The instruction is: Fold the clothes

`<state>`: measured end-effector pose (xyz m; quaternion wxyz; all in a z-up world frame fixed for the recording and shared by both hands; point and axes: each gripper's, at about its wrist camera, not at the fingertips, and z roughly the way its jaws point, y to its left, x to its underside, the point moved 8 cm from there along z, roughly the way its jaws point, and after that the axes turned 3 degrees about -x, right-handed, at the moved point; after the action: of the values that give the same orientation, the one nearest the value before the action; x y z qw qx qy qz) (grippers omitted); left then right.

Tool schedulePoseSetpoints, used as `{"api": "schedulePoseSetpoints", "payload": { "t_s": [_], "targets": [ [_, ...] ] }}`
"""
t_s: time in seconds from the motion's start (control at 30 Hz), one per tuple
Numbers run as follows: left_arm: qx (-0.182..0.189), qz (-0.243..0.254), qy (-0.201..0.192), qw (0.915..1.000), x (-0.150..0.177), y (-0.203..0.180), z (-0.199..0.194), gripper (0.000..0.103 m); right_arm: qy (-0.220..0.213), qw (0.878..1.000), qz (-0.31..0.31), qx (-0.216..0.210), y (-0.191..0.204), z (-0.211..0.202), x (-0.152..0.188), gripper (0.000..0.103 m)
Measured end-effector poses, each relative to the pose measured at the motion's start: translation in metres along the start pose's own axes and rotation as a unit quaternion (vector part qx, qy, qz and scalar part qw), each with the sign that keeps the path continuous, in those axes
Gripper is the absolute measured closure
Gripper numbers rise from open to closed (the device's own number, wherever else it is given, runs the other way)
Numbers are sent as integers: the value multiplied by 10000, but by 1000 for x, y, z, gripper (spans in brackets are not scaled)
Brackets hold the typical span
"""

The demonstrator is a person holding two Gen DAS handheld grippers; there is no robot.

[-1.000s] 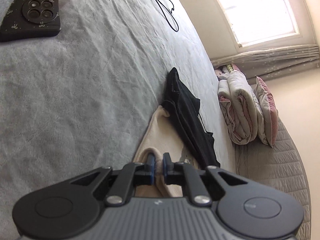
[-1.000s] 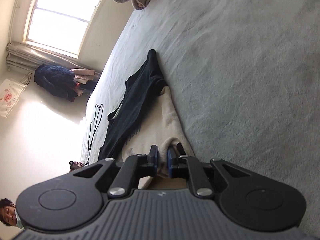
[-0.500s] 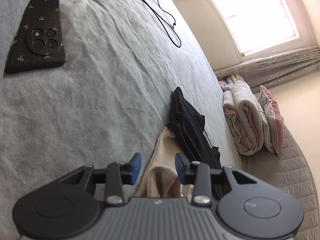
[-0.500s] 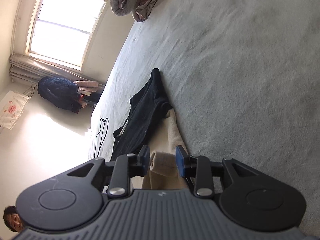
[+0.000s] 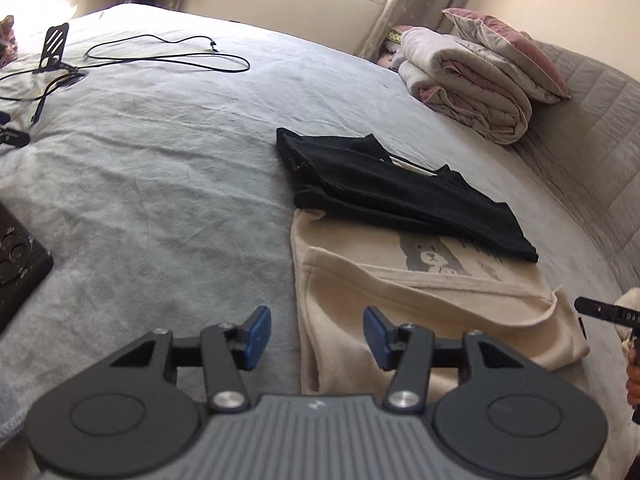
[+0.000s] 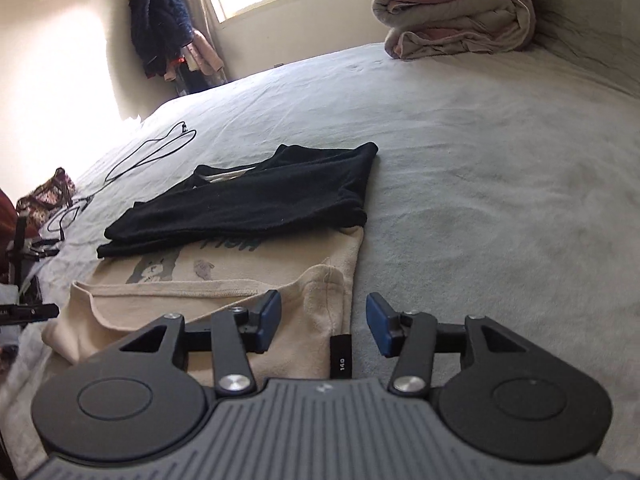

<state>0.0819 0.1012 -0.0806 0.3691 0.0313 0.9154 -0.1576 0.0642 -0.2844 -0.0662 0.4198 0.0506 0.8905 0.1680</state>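
**Two garments stacked, both grippers wide and empty at the near edge**

Cream knit top with grey bear print (image 5: 400,300) flat on the grey bedspread (image 5: 160,184), near part doubled over onto itself, fold edge running across the view. Black folded garment (image 5: 392,192) on top of its far end, long axis lying left-right, same as the cream piece.

Key relation: cream top straight ahead of both tools, one at each near corner. Left gripper (image 5: 316,334) astride the left side edge, jaws spread, nothing between the pads. Right gripper (image 6: 323,330) astride the right side edge by the black size tag (image 6: 341,356), jaws spread, nothing held. Neither arm clearly nearer; symmetric setup.

Judgement: fits either a fold just laid down or a fresh grab lining up at the corners; not settled from this view.

Further out: black phone (image 5: 16,264) left, black cable (image 5: 160,54) beyond, rolled quilt (image 5: 468,88) far right.
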Motion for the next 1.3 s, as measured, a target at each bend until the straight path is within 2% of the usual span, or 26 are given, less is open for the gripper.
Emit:
{"api": "schedulePoseSetpoints", "payload": {
  "t_s": [0.1,0.2,0.3,0.33,0.37,0.4,0.47,0.5,0.67,0.8,1.0,1.13,1.2,1.3],
  "targets": [
    [-135,276,-80,9995,-5,-6,8,51,20,9986,-505,171,6,15,0,51],
    [-183,286,-158,9993,-11,-8,15,51,41,9943,-1008,341,12,30,-1,51],
    [-206,227,-141,9994,-14,-10,24,56,-68,9948,-943,390,8,35,0,52],
    [-235,216,-156,9994,-15,-10,27,59,-87,9949,-922,396,8,37,2,57],
    [-265,204,-174,9993,-15,-11,29,69,-117,9946,-940,417,9,37,3,69],
    [-317,187,-224,9991,-16,-11,29,79,-147,9943,-960,437,10,38,5,74],
    [-346,160,-379,9986,-16,-12,28,90,-319,9930,-993,557,11,34,7,88],
    [-324,115,-495,9982,-17,-12,25,92,-436,9925,-974,588,12,31,7,90],
    [-290,-46,-1189,9925,-26,-15,4,93,-970,9884,-940,693,16,15,-1,93],
    [-367,-212,-1222,9916,-34,-13,14,93,-1197,9856,-953,723,18,13,-15,93],
    [-487,-457,-1265,9897,-45,-9,29,93,-1044,9892,-681,767,8,40,-30,93],
    [-755,-435,-1058,9906,-42,-4,50,92,-813,9900,-680,933,2,65,-30,93],
    [-919,-345,-947,9906,-36,0,62,86,-634,9903,-685,1029,-2,76,-24,93],
    [-1017,-214,-957,9900,-34,-1,64,85,-663,9880,-751,1173,-1,71,-24,87]
  ]
}}
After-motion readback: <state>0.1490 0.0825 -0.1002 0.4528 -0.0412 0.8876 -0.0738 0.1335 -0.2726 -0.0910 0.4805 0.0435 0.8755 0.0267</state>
